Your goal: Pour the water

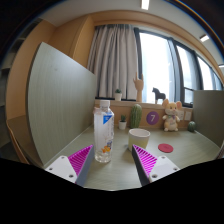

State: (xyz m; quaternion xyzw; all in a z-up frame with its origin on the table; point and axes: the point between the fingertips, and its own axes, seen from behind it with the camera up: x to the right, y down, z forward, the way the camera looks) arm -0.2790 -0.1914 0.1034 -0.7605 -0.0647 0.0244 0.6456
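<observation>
A clear plastic water bottle [103, 132] with a white cap and a pale label stands upright on the table [112, 170], just ahead of my left finger. A white cup [139, 137] stands to its right, slightly farther off, ahead of my right finger. My gripper [113, 161] is open, its magenta pads [81, 158] spread wide with only bare table between them. Neither finger touches the bottle or the cup.
A grey partition panel [60, 95] rises at the left. At the back right stand a green bottle [136, 117], a stuffed toy [173, 115] and small figures. A red round lid [165, 148] lies right of the cup. Curtains and windows are behind.
</observation>
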